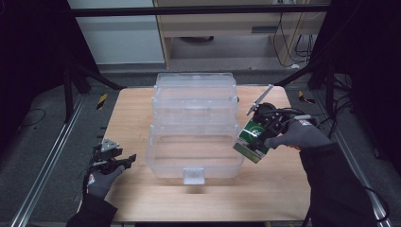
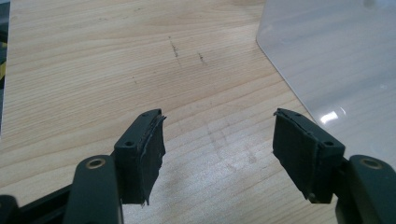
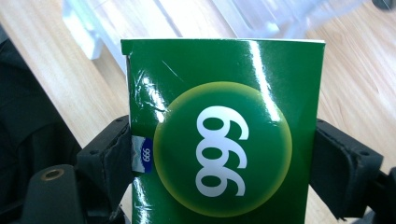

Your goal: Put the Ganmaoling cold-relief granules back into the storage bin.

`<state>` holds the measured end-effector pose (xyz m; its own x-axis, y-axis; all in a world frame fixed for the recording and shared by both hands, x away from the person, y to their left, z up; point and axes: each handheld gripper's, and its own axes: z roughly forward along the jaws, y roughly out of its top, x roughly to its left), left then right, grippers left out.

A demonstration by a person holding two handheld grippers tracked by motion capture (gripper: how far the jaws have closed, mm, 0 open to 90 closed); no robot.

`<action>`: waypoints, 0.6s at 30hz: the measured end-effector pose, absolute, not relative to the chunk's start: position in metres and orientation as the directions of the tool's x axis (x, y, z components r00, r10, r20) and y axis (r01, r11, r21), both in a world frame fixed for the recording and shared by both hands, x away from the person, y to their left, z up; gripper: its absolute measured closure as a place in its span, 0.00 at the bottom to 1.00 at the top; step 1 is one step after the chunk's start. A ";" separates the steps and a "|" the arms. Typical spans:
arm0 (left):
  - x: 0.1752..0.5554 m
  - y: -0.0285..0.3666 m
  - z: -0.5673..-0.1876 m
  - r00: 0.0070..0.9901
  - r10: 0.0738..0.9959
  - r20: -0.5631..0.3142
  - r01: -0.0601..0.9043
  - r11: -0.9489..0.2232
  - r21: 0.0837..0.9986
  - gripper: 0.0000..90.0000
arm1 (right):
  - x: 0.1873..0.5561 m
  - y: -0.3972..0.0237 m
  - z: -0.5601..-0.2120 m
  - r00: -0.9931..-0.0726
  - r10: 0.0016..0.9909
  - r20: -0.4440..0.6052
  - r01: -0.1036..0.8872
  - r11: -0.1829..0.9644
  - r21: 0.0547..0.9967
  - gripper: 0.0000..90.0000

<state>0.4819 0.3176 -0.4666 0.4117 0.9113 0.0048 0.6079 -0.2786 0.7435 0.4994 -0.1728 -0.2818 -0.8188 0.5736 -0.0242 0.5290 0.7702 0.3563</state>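
Note:
A green box (image 1: pixel 253 137) marked 999 (image 3: pixel 224 140) is held off the table at the right edge of a clear plastic tiered box (image 1: pixel 195 127). My right gripper (image 1: pixel 262 130) is shut on the green box, one jaw on each side of it (image 3: pixel 224 163). Over the wooden table (image 1: pixel 132 118) near its front left corner, my left gripper (image 1: pixel 120 161) stands open with nothing between its jaws (image 2: pixel 219 140). In the left gripper view, a corner of the clear box (image 2: pixel 327 60) lies at the upper right.
The clear box has stepped open trays and a front latch (image 1: pixel 194 175). Dark floor and metal rails (image 1: pixel 47 161) run along both sides of the table. A cabinet with cables (image 1: pixel 293 33) stands behind.

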 end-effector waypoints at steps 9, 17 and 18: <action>0.482 0.318 -0.466 0.415 0.910 0.003 0.606 -0.279 0.745 0.37 | 0.511 -0.146 -0.280 -0.892 0.449 -0.051 0.403 0.842 0.358 0.20; 0.483 0.318 -0.467 0.417 0.909 0.000 0.608 -0.279 0.743 0.37 | 0.519 -0.125 -0.283 -0.931 0.361 -0.059 0.319 0.880 0.351 0.20; 0.483 0.318 -0.467 0.417 0.909 -0.001 0.608 -0.278 0.743 0.36 | 0.520 -0.123 -0.284 -0.935 0.350 -0.060 0.308 0.884 0.350 0.20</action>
<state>0.4829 0.3179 -0.4666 0.4172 0.9088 -0.0013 0.6084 -0.2781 0.7433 0.5202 -0.1233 -0.2835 -0.9349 0.3497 -0.0598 0.3084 0.8843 0.3505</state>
